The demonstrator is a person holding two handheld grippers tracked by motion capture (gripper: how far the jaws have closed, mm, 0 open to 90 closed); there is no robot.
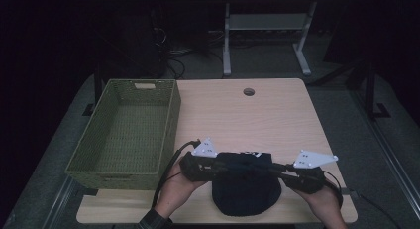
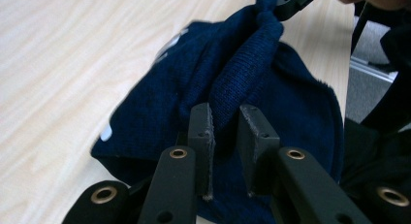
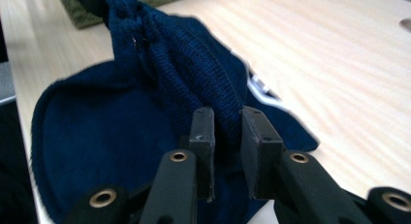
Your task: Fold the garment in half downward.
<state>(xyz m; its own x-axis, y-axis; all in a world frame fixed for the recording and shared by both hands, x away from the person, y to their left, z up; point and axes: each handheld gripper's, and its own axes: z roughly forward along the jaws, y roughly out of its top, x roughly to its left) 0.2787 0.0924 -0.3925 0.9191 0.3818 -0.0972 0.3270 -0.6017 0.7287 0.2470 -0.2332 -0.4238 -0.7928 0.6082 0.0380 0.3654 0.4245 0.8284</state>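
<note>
A dark navy knitted hat (image 1: pixel 246 189) hangs over the near edge of the wooden table (image 1: pixel 237 115), stretched by its rim between both grippers. My left gripper (image 1: pixel 218 165) grips the hat's left rim; in the left gripper view its pads pinch a bunched fold of knit (image 2: pixel 228 100). My right gripper (image 1: pixel 277 169) is shut on the opposite end of the rim; the right gripper view shows the hat (image 3: pixel 121 132) with a ridge of fabric (image 3: pixel 194 78) running from its pads to the other gripper. A small white label (image 3: pixel 259 83) sits on the hat's side.
An empty green woven basket (image 1: pixel 128 135) stands on the left part of the table, close to my left hand. A round cable hole (image 1: pixel 248 92) lies at the table's far side. A white table frame (image 1: pixel 267 35) stands on the floor behind.
</note>
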